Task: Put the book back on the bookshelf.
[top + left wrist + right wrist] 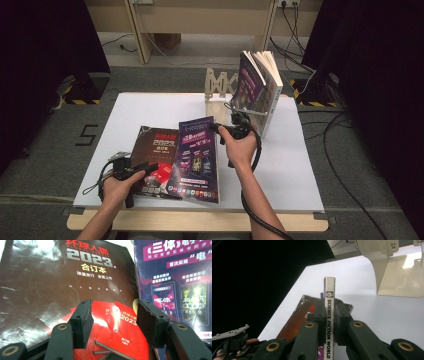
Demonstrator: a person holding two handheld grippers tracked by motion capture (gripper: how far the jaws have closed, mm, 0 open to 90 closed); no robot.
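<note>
Purple mag.: near-centre of white table, raised at its far edge and tilted, near edge down by the table's front edge. Spine reading "SCIENCE FICTION WORLD" stands edge-on betw. the jaws of the R gripper; jaws clamped on the spine from both sides, pads pressing it. R hand sits just right of the mag.

Dark mag. ("2023" cover): flat on table, immed. left of purple mag., which overlaps its right edge. Red block printed on its lower cover.

L gripper: over the dark mag.'s near-left part, jaws wide apart, nothing betw. them; pads frame the red block without pressing it. L hand at the table's front-left edge.

Rack: pale, at table's far edge. Books stand leaning in it, right of centre, well apart from both mags.
</note>
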